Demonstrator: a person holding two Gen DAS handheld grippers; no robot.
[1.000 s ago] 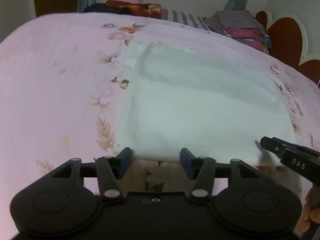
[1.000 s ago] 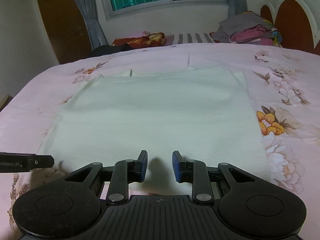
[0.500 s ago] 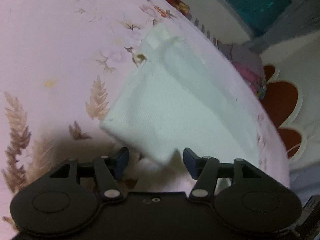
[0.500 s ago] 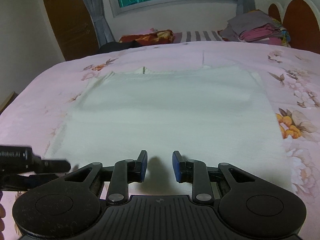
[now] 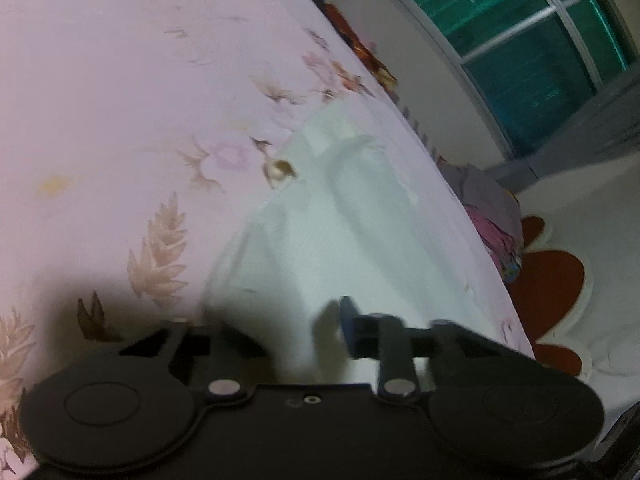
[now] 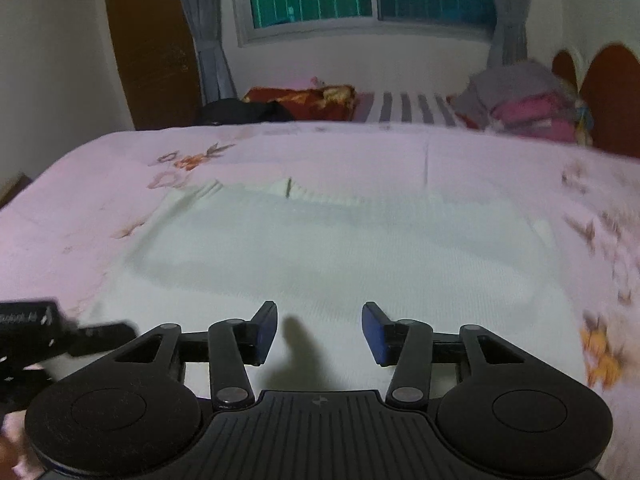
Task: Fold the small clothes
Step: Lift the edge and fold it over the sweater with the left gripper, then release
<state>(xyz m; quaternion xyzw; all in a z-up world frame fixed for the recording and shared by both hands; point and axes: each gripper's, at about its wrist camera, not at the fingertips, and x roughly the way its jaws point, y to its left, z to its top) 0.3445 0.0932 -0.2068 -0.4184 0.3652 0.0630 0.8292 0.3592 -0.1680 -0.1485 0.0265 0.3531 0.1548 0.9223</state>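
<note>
A white cloth (image 5: 340, 240) lies spread flat on the pink floral bedsheet (image 5: 120, 100). In the left wrist view my left gripper (image 5: 304, 332) is rolled over at the cloth's near left corner. Its jaws are closing with the cloth's edge between them, and the cloth hides the left pad. In the right wrist view the white cloth (image 6: 340, 248) fills the middle. My right gripper (image 6: 320, 320) hovers at its near edge, jaws opening, nothing gripped between the pads. The left gripper (image 6: 100, 332) shows as a dark blur at the lower left.
A pile of folded clothes (image 6: 528, 108) sits at the bed's far right by the red-brown headboard (image 6: 608, 92). A red patterned pillow (image 6: 304, 98), a striped cloth (image 6: 408, 108) and a dark item (image 6: 248, 112) lie along the far edge under the window.
My left gripper rolled, sank onto the cloth's near corner and narrowed its jaws around the edge. My right gripper slid left along the near edge and its jaws widened.
</note>
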